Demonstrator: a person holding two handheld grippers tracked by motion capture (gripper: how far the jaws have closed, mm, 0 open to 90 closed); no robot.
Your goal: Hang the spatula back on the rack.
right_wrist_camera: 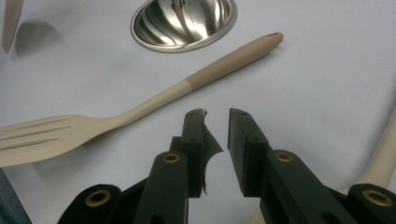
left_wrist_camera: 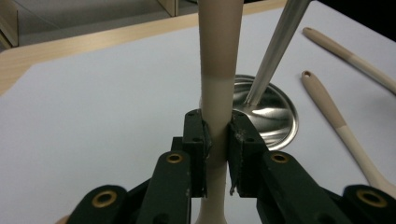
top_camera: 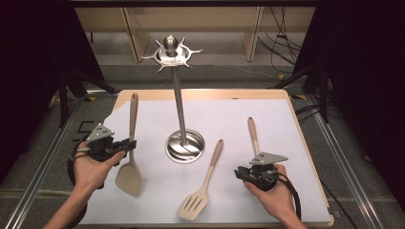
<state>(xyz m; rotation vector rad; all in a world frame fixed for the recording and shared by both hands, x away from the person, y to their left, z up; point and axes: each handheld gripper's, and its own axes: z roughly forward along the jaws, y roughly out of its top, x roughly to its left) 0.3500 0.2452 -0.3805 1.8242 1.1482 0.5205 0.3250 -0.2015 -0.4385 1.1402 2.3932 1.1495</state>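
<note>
A beige solid spatula (top_camera: pixel 130 177) has its handle between the jaws of my left gripper (top_camera: pixel 129 143), left of the stand. In the left gripper view my left gripper (left_wrist_camera: pixel 217 127) is shut on the spatula handle (left_wrist_camera: pixel 219 56), which runs upright between the pads. In the right gripper view the spatula's blade (right_wrist_camera: pixel 10 21) casts a shadow on the sheet beside it. My right gripper (top_camera: pixel 238 172) rests at the front right. Its jaws (right_wrist_camera: pixel 217 114) stand open with nothing between them. A slotted spatula (top_camera: pixel 197 202) lies just ahead of them (right_wrist_camera: pixel 154 100).
A steel utensil stand (top_camera: pixel 185 147) with a tall pole and a hooked crown (top_camera: pixel 171 52) stands mid-table on the white sheet (top_camera: pixel 224 114). A third beige utensil (top_camera: pixel 252 131) lies by the right hand. Table edges run near both hands.
</note>
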